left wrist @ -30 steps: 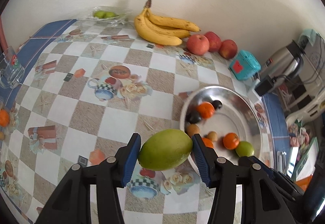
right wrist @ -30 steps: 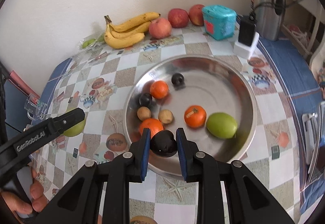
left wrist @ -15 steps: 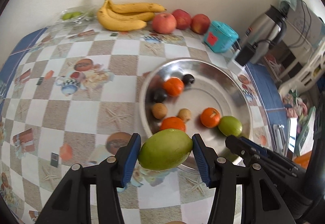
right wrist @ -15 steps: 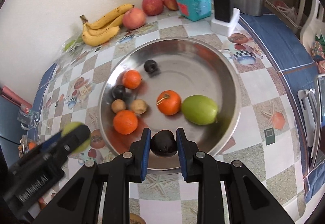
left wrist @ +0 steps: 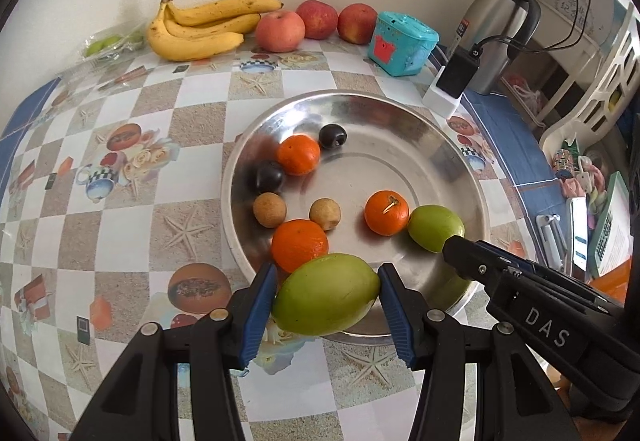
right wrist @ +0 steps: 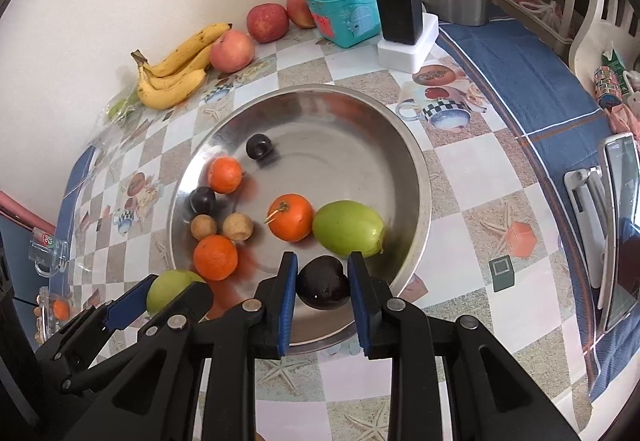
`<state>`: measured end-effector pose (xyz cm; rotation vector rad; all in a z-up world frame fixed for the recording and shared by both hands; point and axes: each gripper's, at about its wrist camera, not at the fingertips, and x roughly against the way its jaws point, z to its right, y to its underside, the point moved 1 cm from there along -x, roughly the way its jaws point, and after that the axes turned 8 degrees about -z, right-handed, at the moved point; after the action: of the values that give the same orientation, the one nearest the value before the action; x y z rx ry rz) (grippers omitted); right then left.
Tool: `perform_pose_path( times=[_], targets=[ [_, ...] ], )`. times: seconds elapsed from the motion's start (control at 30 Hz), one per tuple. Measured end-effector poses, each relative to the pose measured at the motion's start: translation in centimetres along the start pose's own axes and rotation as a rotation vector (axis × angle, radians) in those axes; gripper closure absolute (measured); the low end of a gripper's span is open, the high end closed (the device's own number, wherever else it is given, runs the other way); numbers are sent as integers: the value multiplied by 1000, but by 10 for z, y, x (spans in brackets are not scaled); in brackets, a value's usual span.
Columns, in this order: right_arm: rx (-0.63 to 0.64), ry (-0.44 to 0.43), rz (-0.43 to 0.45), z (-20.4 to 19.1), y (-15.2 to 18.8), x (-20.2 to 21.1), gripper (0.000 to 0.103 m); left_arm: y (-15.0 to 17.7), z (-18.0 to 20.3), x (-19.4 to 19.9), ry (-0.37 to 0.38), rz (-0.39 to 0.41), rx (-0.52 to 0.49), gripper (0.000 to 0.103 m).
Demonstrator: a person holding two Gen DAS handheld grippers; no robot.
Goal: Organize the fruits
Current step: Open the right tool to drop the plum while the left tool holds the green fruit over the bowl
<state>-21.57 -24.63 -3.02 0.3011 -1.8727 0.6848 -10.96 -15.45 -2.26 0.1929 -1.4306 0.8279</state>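
Note:
My left gripper [left wrist: 326, 295] is shut on a green mango [left wrist: 325, 293] and holds it over the near rim of the steel bowl [left wrist: 400, 105]. My right gripper [right wrist: 322, 283] is shut on a dark plum [right wrist: 323, 282], also over the bowl's near rim [right wrist: 416, 161]. In the bowl lie three oranges [left wrist: 386, 212], two dark plums [left wrist: 332, 136], two small brown fruits [left wrist: 269, 210] and a green fruit [left wrist: 435, 227]. The left gripper with the mango also shows in the right wrist view [right wrist: 172, 287], beside the right one.
Bananas [left wrist: 200, 29] and three apples [left wrist: 280, 30] lie along the back wall, next to a teal box [left wrist: 402, 43]. A charger block [left wrist: 452, 81] and a steel kettle [left wrist: 500, 29] stand at the back right. A bag of green fruit [left wrist: 108, 45] lies at the back left.
Both grippers moved toward the bowl with their fruit still held. The left swung right from the open tablecloth to the bowl's near rim. The right moved closer over the rim.

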Motion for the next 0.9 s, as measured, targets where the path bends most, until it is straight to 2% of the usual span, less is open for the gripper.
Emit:
perform_pose_path(
  times=[0.47,0.9],
  targets=[
    [-10,11,-65,3,0,-17,75,0,-9,-13,49,-57,63,48],
    [-25,16,-111,6,3,-26,75,-1,-13,-13,66,-62,86,48]
  ],
)
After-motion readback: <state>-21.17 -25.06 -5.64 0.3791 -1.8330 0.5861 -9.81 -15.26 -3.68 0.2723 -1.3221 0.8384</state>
